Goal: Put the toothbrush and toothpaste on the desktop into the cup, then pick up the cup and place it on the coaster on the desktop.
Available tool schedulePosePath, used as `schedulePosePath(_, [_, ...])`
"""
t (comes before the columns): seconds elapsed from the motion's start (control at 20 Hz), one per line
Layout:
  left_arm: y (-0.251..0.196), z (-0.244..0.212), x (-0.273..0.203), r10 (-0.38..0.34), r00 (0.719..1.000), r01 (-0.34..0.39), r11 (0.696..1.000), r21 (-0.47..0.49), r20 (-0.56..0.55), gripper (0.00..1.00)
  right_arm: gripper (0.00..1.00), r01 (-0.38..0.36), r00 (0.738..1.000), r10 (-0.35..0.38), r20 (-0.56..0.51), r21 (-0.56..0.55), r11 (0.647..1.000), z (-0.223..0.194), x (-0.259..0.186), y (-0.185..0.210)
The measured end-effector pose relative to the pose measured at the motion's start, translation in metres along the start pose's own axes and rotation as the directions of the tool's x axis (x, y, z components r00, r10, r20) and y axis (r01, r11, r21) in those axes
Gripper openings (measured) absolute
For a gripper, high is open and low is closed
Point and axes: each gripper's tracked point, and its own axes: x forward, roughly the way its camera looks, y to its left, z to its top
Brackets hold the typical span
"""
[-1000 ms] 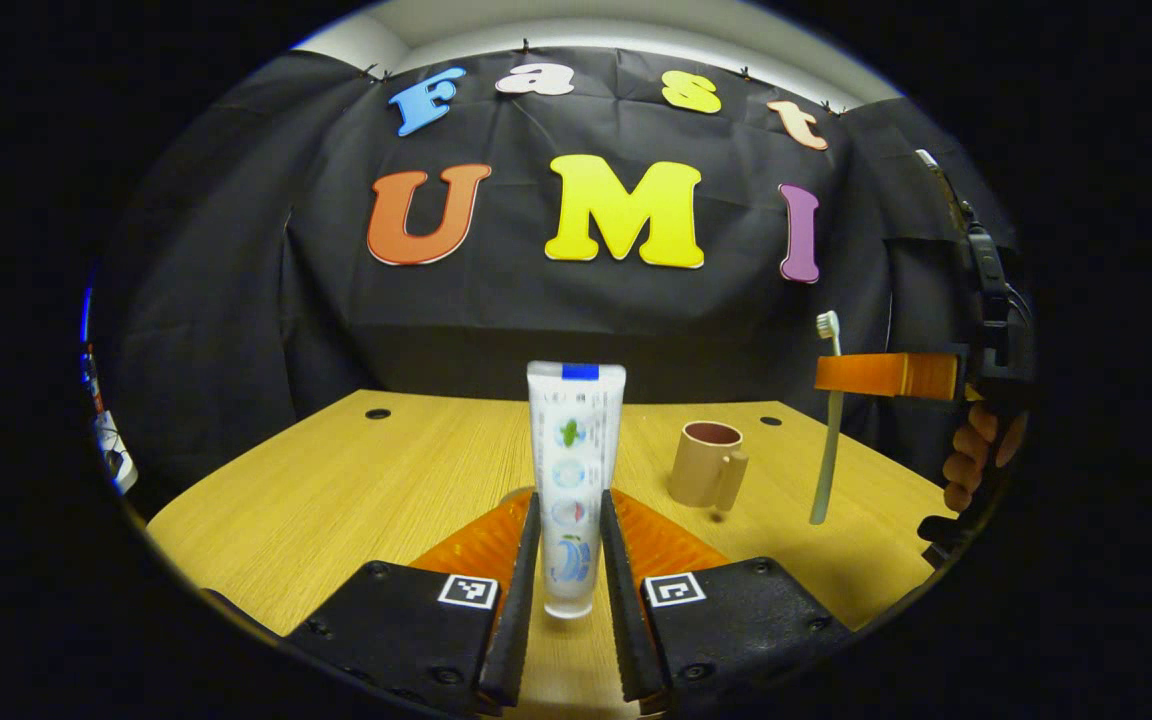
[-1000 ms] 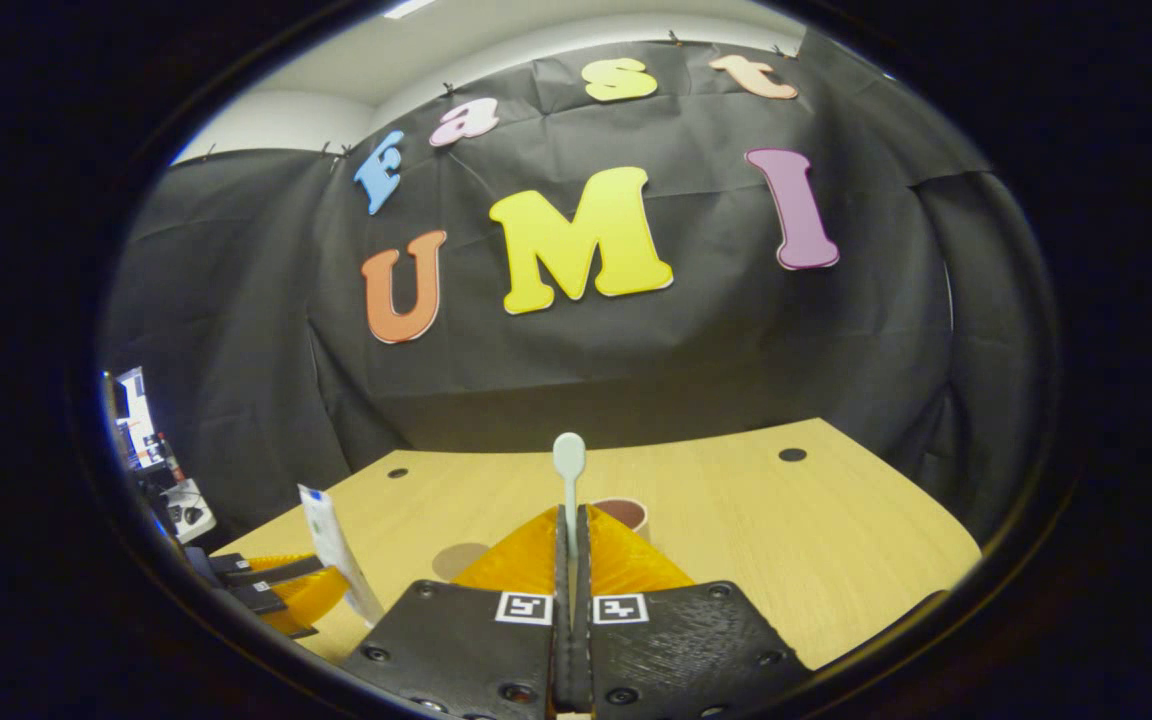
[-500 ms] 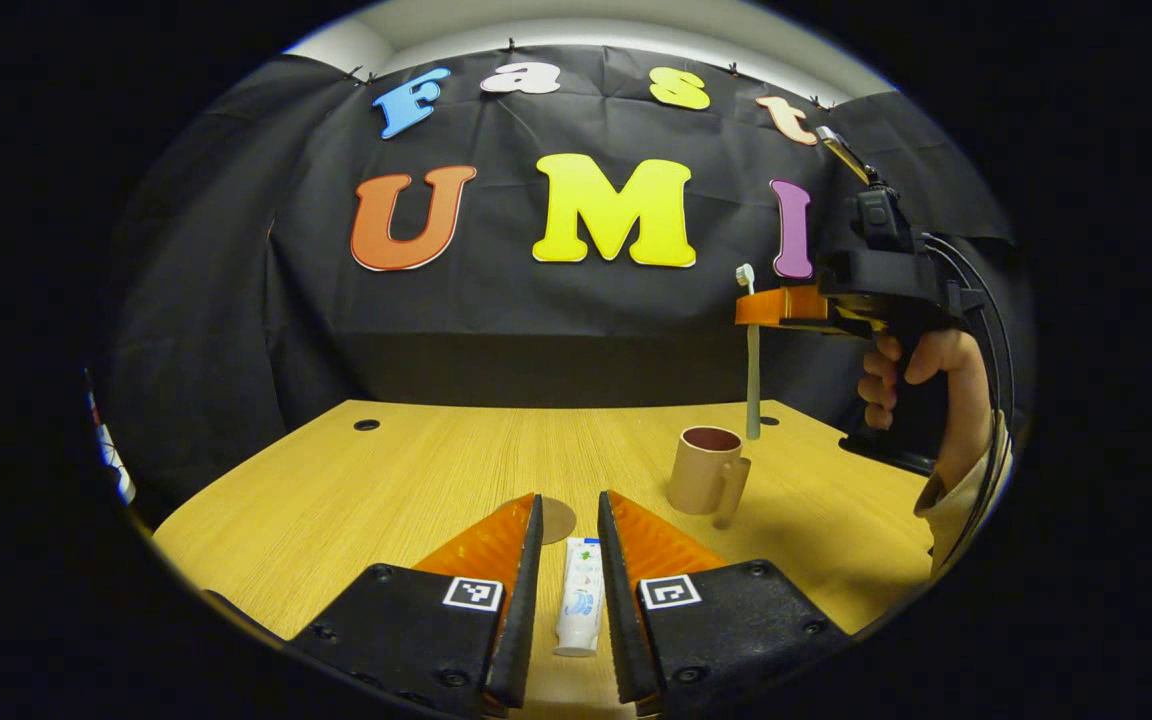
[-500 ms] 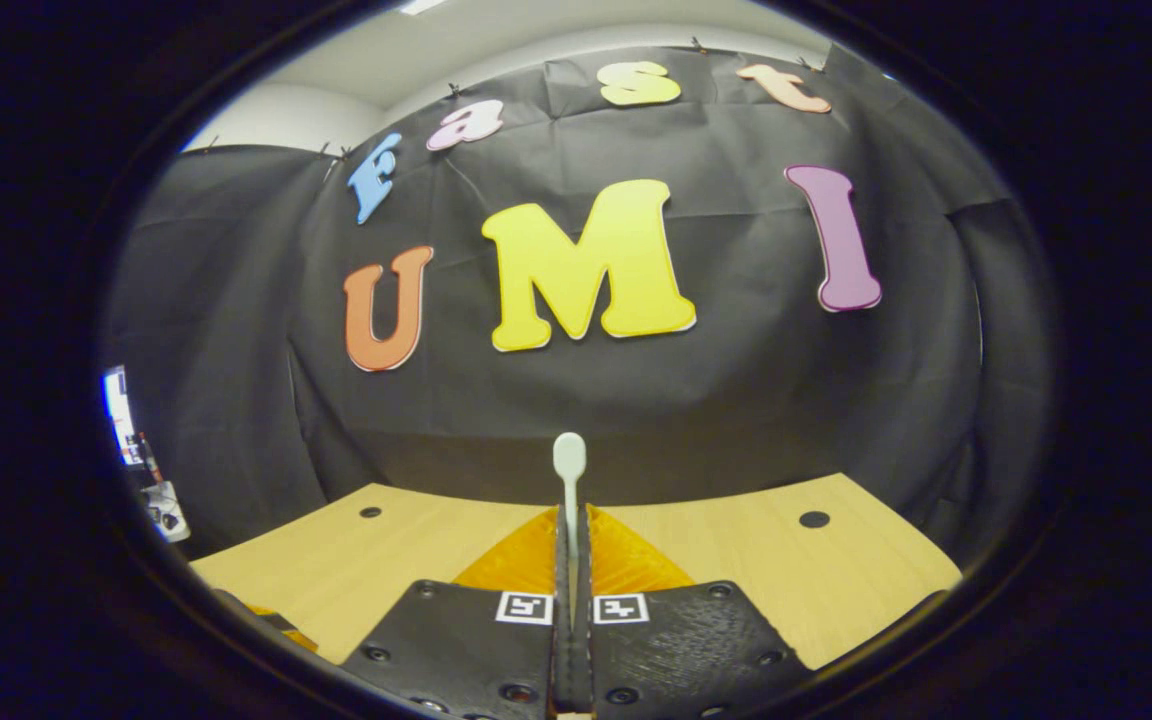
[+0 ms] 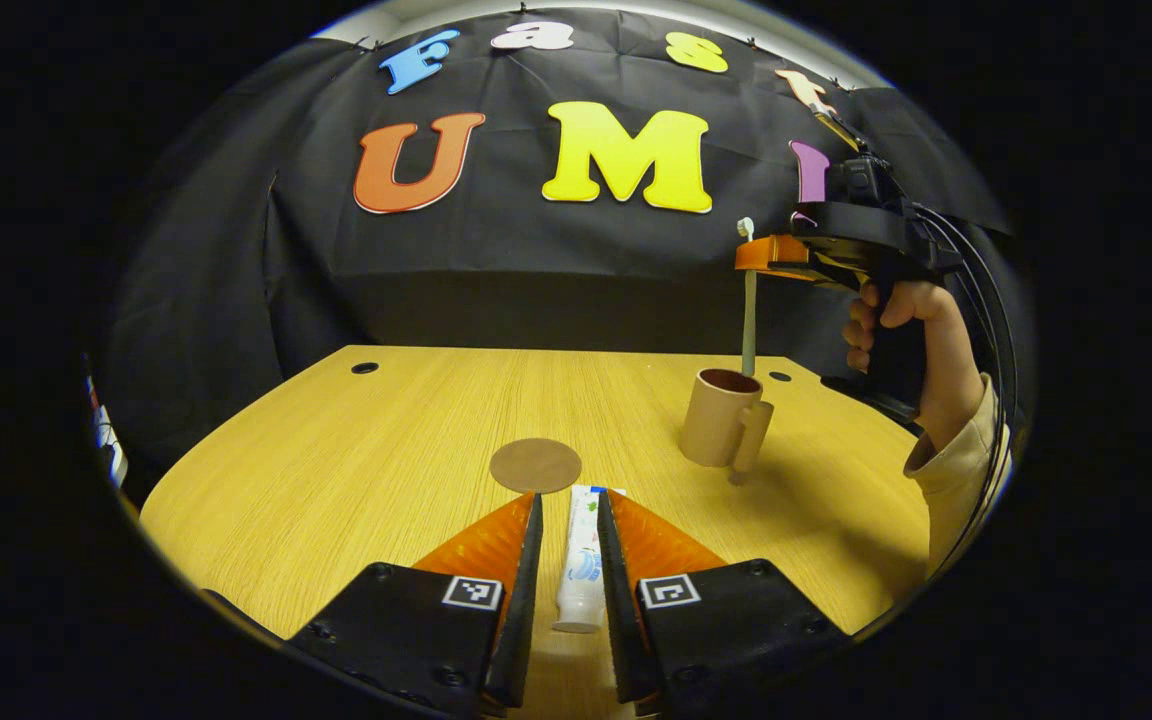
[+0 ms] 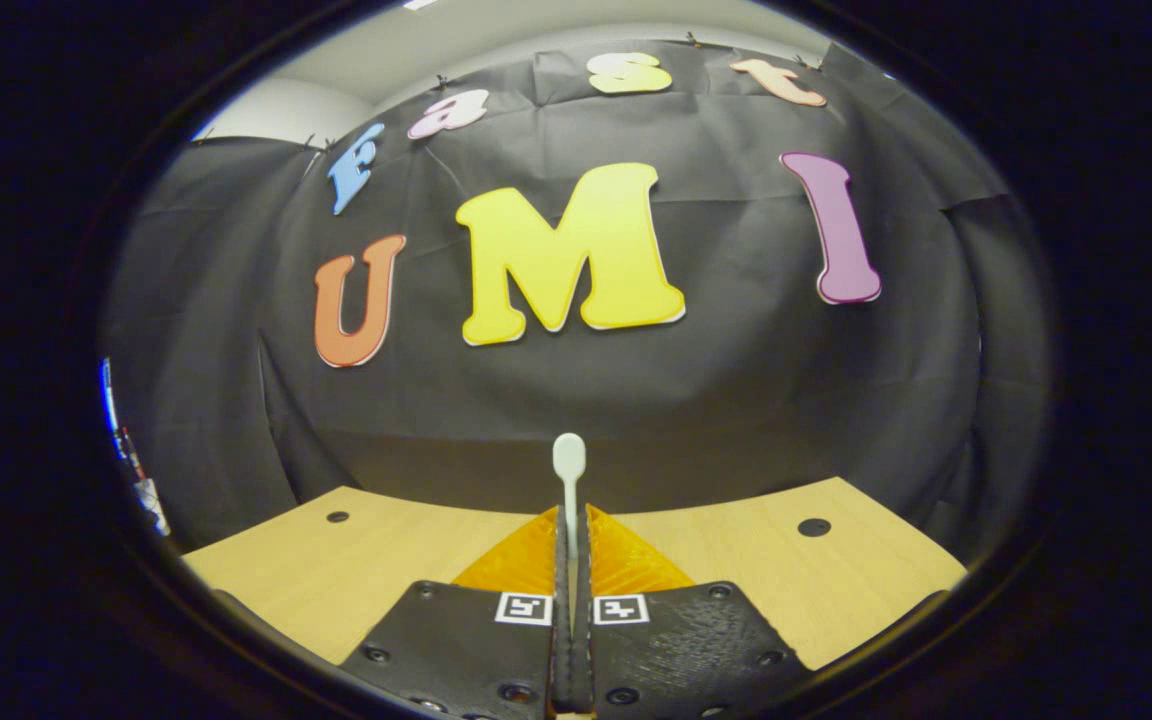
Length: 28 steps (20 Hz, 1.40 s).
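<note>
Left gripper view: left gripper (image 5: 568, 560) pinching toothpaste tube (image 5: 582, 558) low over table (image 5: 336, 470), just short of round coaster (image 5: 535, 465). Farther right, right gripper (image 5: 751, 253) clamped on toothbrush (image 5: 748, 320), upright, lower end at rim of tan cup (image 5: 723, 430).

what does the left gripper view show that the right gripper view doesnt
The left gripper view has the cup, the round coaster, the toothpaste between the left gripper fingers, and a hand holding the right gripper above the cup. The right gripper view adds the toothbrush seen close, clamped upright between its fingers. Both share the toothbrush, the wooden desktop and the black cloth wall.
</note>
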Motion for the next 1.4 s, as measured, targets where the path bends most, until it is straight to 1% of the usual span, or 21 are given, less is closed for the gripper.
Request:
schedulePosePath(0.1, [-0.003, -0.006, 0.001, -0.006, 1.0, 0.006, 1.0, -0.005, -0.021, 0.36, 0.0, 0.005, 1.0, -0.005, -0.019, -0.017, 1.0, -0.01, 0.008, -0.002])
schedulePosePath(0.15, [-0.005, -0.009, 0.004, -0.009, 0.999, 0.009, 1.0, -0.003, -0.03, 0.4, 0.0, 0.002, 1.0, -0.003, -0.028, -0.021, 1.0, -0.014, 0.011, -0.002])
schedulePosePath(0.2, [-0.006, -0.013, 0.006, -0.006, 0.999, 0.007, 1.0, 0.004, -0.039, 0.32, 0.02, -0.002, 0.999, 0.001, -0.038, -0.026, 1.0, -0.018, 0.013, 0.0])
schedulePosePath(0.25, [-0.007, -0.016, 0.007, -0.007, 0.999, 0.007, 1.0, 0.011, -0.05, 0.37, 0.02, 0.004, 0.999, -0.005, -0.048, -0.032, 0.999, -0.02, 0.014, -0.001])
schedulePosePath(0.3, [-0.008, -0.018, 0.009, -0.005, 0.998, 0.006, 1.0, 0.016, -0.059, 0.39, 0.03, -0.001, 0.999, -0.001, -0.052, -0.038, 0.999, -0.024, 0.016, -0.002])
schedulePosePath(0.4, [-0.011, -0.025, 0.014, -0.014, 0.997, 0.015, 1.0, 0.02, -0.082, 0.43, 0.07, -0.031, 0.997, 0.028, -0.071, -0.028, 0.999, -0.03, 0.014, 0.002])
schedulePosePath(0.45, [-0.013, -0.028, 0.015, -0.018, 0.995, 0.02, 1.0, 0.019, -0.098, 0.45, 0.27, -0.049, 0.995, 0.048, -0.087, -0.018, 0.999, -0.034, 0.011, 0.006])
schedulePosePath(0.5, [-0.014, -0.03, 0.017, -0.019, 0.993, 0.022, 1.0, 0.019, -0.113, 0.51, 0.46, -0.071, 0.992, 0.07, -0.101, -0.012, 0.997, -0.037, 0.008, 0.009])
schedulePosePath(0.55, [-0.015, -0.033, 0.019, -0.019, 0.992, 0.022, 1.0, 0.022, -0.126, 0.6, 0.66, -0.079, 0.99, 0.076, -0.116, -0.019, 0.997, -0.042, 0.006, 0.009])
schedulePosePath(0.6, [-0.017, -0.034, 0.022, -0.024, 0.99, 0.028, 0.999, 0.025, -0.141, 0.62, 0.86, -0.068, 0.99, 0.063, -0.126, -0.034, 0.997, -0.047, 0.003, 0.005])
schedulePosePath(0.65, [-0.018, -0.038, 0.026, -0.03, 0.987, 0.034, 0.999, 0.024, -0.16, 0.64, 0.91, -0.049, 0.991, 0.043, -0.123, -0.047, 0.998, -0.048, -0.001, -0.001])
schedulePosePath(0.7, [-0.02, -0.042, 0.029, -0.032, 0.983, 0.037, 0.999, 0.028, -0.182, 0.69, 0.97, -0.034, 0.992, 0.028, -0.12, -0.049, 0.998, -0.051, -0.008, -0.005])
schedulePosePath(0.75, [-0.019, -0.045, 0.029, -0.028, 0.978, 0.036, 0.999, 0.035, -0.205, 0.72, 0.97, -0.033, 0.993, 0.029, -0.115, -0.037, 0.999, -0.054, -0.015, -0.008])
schedulePosePath(0.85, [-0.018, -0.05, 0.03, -0.025, 0.968, 0.036, 0.999, 0.039, -0.249, 0.73, 0.97, -0.059, 0.992, 0.059, -0.109, 0.007, 0.998, -0.064, -0.036, -0.009])
schedulePosePath(0.95, [-0.024, -0.062, 0.035, -0.05, 0.946, 0.061, 0.998, 0.026, -0.321, 0.73, 0.96, -0.065, 0.994, 0.069, -0.085, 0.039, 0.997, -0.072, -0.061, -0.018])
schedulePosePath(1.1, [-0.023, -0.071, 0.046, -0.048, 0.913, 0.07, 0.997, 0.04, -0.406, 0.73, 0.96, -0.047, 0.998, 0.049, -0.042, 0.046, 0.998, -0.079, -0.091, -0.038])
schedulePosePath(1.25, [-0.022, -0.071, 0.045, -0.039, 0.905, 0.069, 0.996, 0.056, -0.424, 0.73, 0.96, -0.005, 1.0, 0.005, 0.004, 0.065, 0.998, -0.075, -0.114, -0.06])
schedulePosePath(1.3, [-0.022, -0.071, 0.046, -0.033, 0.902, 0.064, 0.996, 0.059, -0.43, 0.73, 0.96, -0.003, 1.0, 0.002, 0.012, 0.084, 0.996, -0.074, -0.121, -0.063])
schedulePosePath(1.35, [-0.02, -0.072, 0.045, -0.023, 0.899, 0.057, 0.996, 0.065, -0.437, 0.73, 0.94, -0.005, 1.0, 0.003, 0.016, 0.102, 0.995, -0.073, -0.126, -0.066])
schedulePosePath(1.4, [-0.019, -0.073, 0.046, -0.018, 0.898, 0.055, 0.996, 0.073, -0.439, 0.72, 0.96, 0.0, 1.0, -0.001, 0.013, 0.112, 0.994, -0.074, -0.13, -0.07])
